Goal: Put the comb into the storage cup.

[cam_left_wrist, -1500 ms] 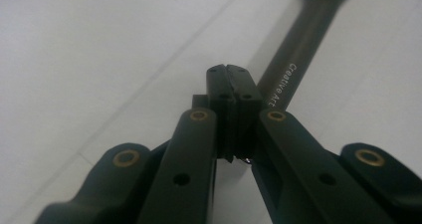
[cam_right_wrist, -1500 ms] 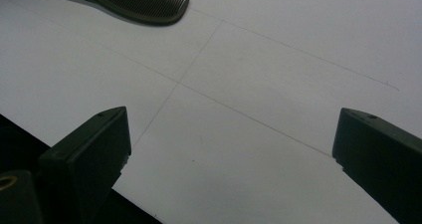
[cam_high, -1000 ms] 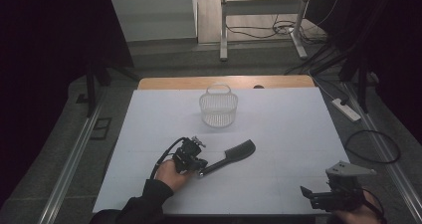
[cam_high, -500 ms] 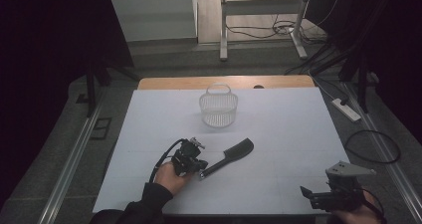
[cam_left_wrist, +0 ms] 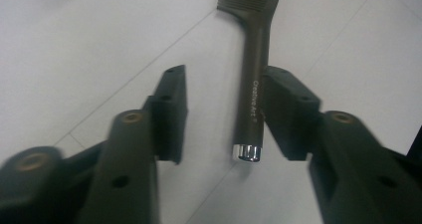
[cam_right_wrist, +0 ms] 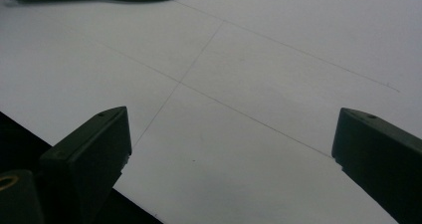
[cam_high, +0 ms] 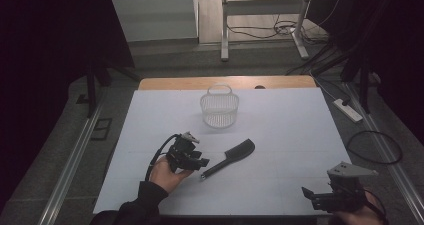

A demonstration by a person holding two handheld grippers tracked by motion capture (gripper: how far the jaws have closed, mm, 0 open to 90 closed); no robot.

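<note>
Two grippers are in my hands, and only the left gripper [cam_high: 196,161] is working now. Its jaws stand wide apart around the handle of the black comb [cam_high: 231,157], near the shiny metal end cap [cam_left_wrist: 247,152]. In the left gripper view the handle [cam_left_wrist: 254,99] lies just beside one pad [cam_left_wrist: 283,104], maybe touching it, while the other pad [cam_left_wrist: 171,109] is well apart from it, so nothing is gripped yet. The comb lies flat on the white table [cam_high: 300,130], in the near middle, with its teeth end toward the white wire basket [cam_high: 220,107], which stands farther back and looks empty. The right gripper [cam_high: 320,199] waits at the near right edge of the table with jaws wide and nothing between them. I judge the work is at its start: the approach is done, and closing, lifting and probably carrying the comb to the basket are left.
</note>
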